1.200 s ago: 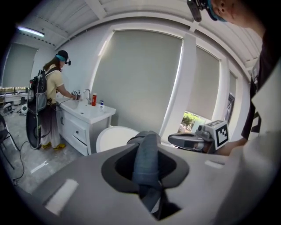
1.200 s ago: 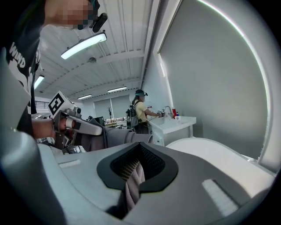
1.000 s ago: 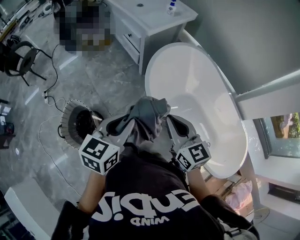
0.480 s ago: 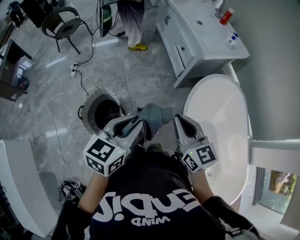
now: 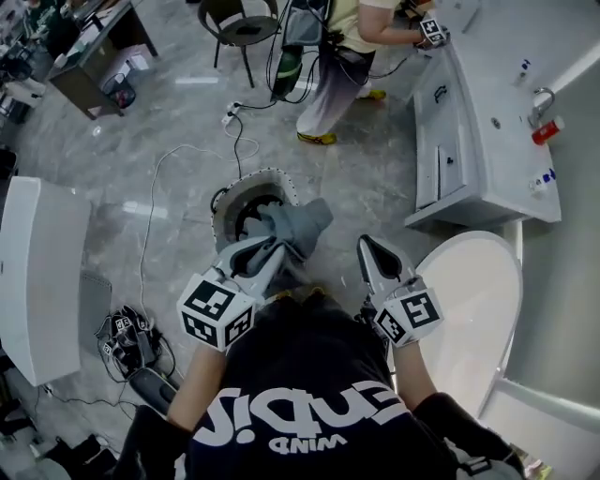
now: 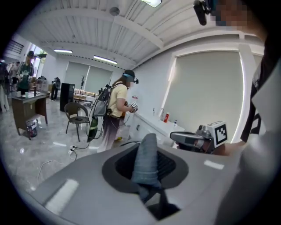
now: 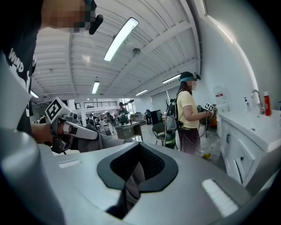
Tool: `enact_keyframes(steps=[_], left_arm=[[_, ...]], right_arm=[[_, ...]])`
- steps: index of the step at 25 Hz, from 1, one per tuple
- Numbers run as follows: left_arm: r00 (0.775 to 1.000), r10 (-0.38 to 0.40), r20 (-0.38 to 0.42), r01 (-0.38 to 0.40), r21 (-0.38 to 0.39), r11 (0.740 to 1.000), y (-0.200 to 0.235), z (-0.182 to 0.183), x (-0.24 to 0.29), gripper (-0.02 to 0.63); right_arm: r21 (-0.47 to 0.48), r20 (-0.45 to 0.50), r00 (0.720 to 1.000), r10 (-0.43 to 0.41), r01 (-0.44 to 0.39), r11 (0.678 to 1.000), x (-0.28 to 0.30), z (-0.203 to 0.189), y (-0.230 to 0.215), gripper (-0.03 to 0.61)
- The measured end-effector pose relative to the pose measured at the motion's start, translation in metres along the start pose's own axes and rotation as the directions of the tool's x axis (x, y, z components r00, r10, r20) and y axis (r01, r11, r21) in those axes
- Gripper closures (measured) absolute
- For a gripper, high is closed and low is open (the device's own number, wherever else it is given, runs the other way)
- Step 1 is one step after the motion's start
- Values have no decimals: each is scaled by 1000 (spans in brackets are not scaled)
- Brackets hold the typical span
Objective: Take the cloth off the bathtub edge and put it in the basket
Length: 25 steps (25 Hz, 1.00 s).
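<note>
Head view is looking down on a grey marbled floor that is filling most of the room, glossy and catching strips of light. A white bathtub is curving along the lower right. Beyond it a white vanity is standing against the wall, its tabletop carrying a tap and a few small bottles. A long white unit is lying at the left edge; I cannot tell what it is. A person in a yellow top is standing at the vanity's far end, with a dark chair and a desk nearby. Cables are trailing across the floor toward the round basket, which is sitting on the floor just ahead of the grippers. The grey cloth is hanging over the basket's near rim, and the left gripper is grasping it, jaws clenched on the fabric. The right gripper is pointing ahead beside it, jaws closed together, apart from the cloth.
</note>
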<state>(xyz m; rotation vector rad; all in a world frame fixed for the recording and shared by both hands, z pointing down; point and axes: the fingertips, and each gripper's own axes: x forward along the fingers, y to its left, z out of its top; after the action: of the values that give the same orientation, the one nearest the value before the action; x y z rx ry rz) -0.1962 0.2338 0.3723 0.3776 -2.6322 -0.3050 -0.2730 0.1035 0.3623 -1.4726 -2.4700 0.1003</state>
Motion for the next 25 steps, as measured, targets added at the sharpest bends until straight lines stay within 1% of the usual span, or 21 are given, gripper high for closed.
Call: enact_keyframes(steps=[5,7,10,13,16,19,25], left_arm=[[992,119,39,-116,-72,991,34,0,-30,565],[988,144,48,-138,-100,985,44,-4,-41,565],[986,159,57,-151,-128,980,52,-6,-51,565],[985,163,63,-152,-150,977,54,-1,-57,565],[982,160,99,-143,-160,977,61,16,-68,566],[976,166,142,-145,-146,979,81,40,-79,566],[964,195,179,-176,-117,977,107,70,-85,567]], right_arm=[[-39,-17,990,139,-139,990,41,9,33,569],[-49,-33,983,179,-181,982,54,9,48,569],[-62,-48,974,221,-224,973,69,10,65,569],[-67,-53,967,247,-251,966,78,11,73,569],[-78,-46,964,261,-264,961,88,15,81,569],[-90,-37,961,274,-276,957,111,24,89,569],[-108,-17,951,309,-309,945,139,40,98,569]])
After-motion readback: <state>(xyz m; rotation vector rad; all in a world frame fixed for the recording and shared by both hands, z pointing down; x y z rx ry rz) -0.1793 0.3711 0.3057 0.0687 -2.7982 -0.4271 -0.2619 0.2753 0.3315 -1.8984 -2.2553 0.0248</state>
